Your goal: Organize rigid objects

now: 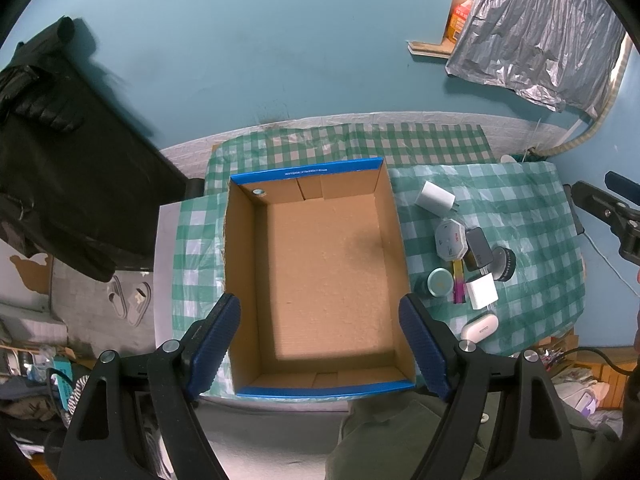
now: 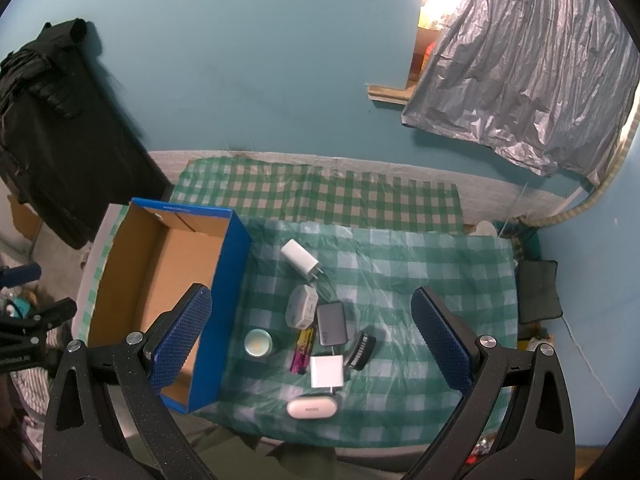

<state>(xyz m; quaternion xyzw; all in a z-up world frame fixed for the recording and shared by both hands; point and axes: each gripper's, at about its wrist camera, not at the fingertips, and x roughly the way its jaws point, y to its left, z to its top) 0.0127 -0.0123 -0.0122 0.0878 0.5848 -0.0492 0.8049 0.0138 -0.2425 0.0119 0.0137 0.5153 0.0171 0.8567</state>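
Observation:
An empty blue cardboard box (image 1: 320, 391) (image 2: 224, 300) sits on the green checked table. My left gripper (image 1: 320, 348) is open and empty, hovering above the box's near end. To the right of the box lies a cluster of small objects: a white charger (image 2: 298, 259), an octagonal white case (image 2: 302, 306), a grey power bank (image 2: 331, 323), a teal round tin (image 2: 258, 343), a pink-yellow stick (image 2: 302, 350), a white adapter (image 2: 327, 371), a black ribbed piece (image 2: 360, 349) and a white oval case (image 2: 312, 408). My right gripper (image 2: 312, 340) is open and empty above this cluster.
The checked tablecloth (image 2: 420, 280) covers the table, whose near edge is just below the oval case. A blue wall stands behind. Black clothing (image 1: 60, 160) hangs at the left. A crinkled grey sheet (image 2: 520, 80) hangs at the upper right.

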